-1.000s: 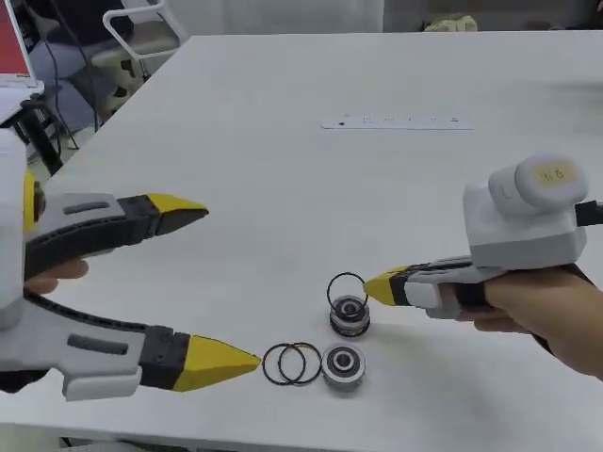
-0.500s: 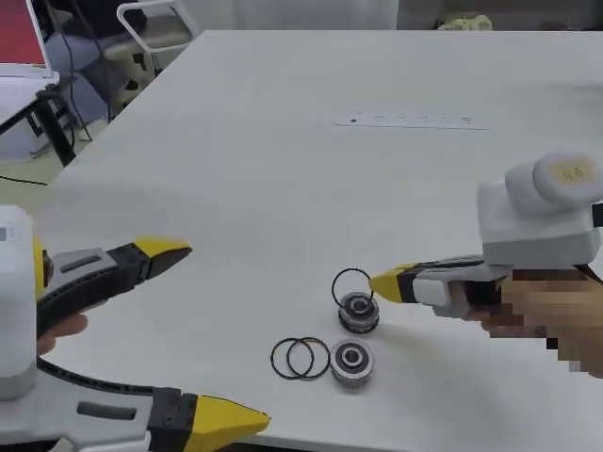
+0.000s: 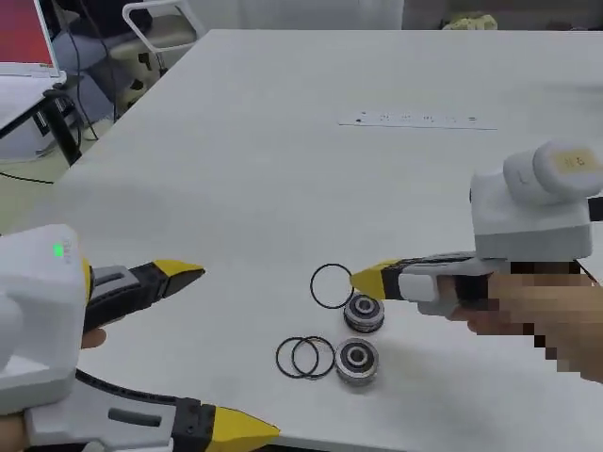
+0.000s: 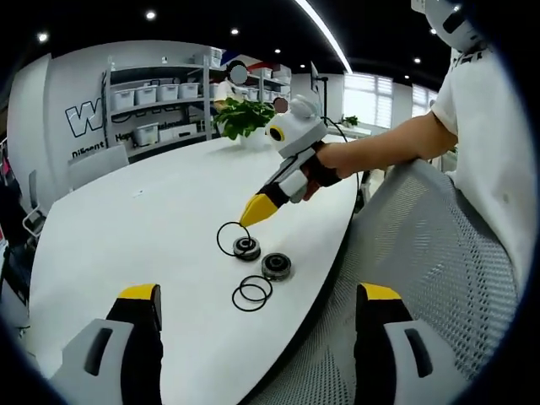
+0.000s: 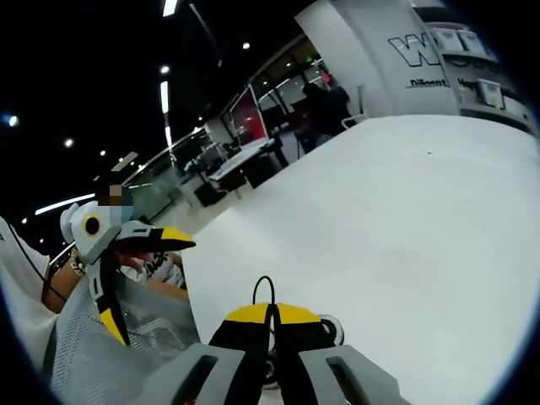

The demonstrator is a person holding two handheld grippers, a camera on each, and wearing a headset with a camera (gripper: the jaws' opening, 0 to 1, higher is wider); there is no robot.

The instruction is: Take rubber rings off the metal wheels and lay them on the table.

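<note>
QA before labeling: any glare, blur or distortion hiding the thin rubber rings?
Head view: even light, soft shadows, sharp; black rubber ring in the right gripper stands out on the white table. Left gripper view: fisheye bends the table edge. Right gripper view: dim, ceiling lights glare.

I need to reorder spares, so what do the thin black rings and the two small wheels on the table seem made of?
Black rings, and the lifted ring: probably rubber; matte, thin, uniformly dark loops. Wheels: likely metal; silvery faces with bright glints around a dark centre; the dark outer band may be rubber.
</note>
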